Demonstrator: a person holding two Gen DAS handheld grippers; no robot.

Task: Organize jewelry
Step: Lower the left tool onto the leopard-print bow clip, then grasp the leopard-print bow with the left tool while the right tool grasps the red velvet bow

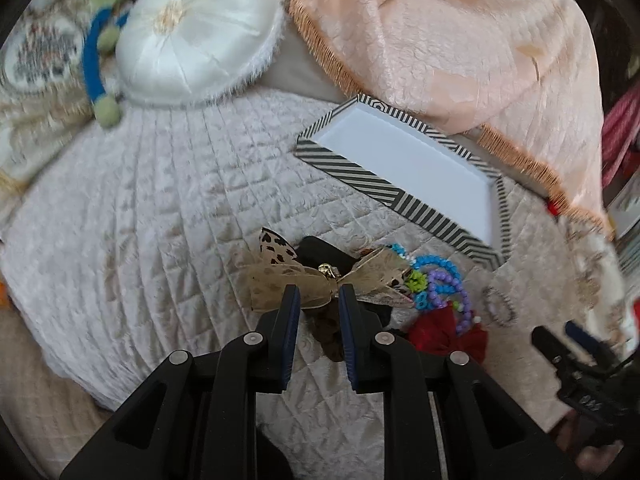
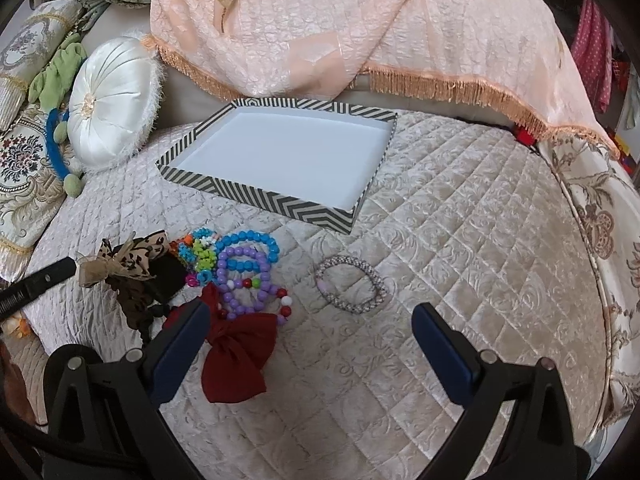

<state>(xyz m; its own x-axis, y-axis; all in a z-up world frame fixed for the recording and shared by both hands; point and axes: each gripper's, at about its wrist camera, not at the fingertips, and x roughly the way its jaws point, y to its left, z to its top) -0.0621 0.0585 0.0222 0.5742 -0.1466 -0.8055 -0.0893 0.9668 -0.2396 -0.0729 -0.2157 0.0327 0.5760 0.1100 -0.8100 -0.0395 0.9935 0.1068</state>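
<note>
Black left gripper [image 1: 319, 295] closed at gold bow [image 1: 296, 280], grip unclear; right gripper [image 2: 310, 320] spread wide; brown scrunchie [image 1: 330, 334] partly hidden.

- The bed cover [image 2: 440, 240] is quilted cloth with a soft velvety sheen
- The round cushion [image 2: 108, 112] is glossy white satin with a fuzzy edge
- The tray [image 2: 256, 196] looks like paper board, striped outside, smooth matt white inside
- The bead bracelets [image 2: 244, 264] are shiny plastic
- The red bow [image 2: 236, 360] is matt cloth
- The peach throw [image 2: 320, 20] is crinkled, fringed cloth
</note>
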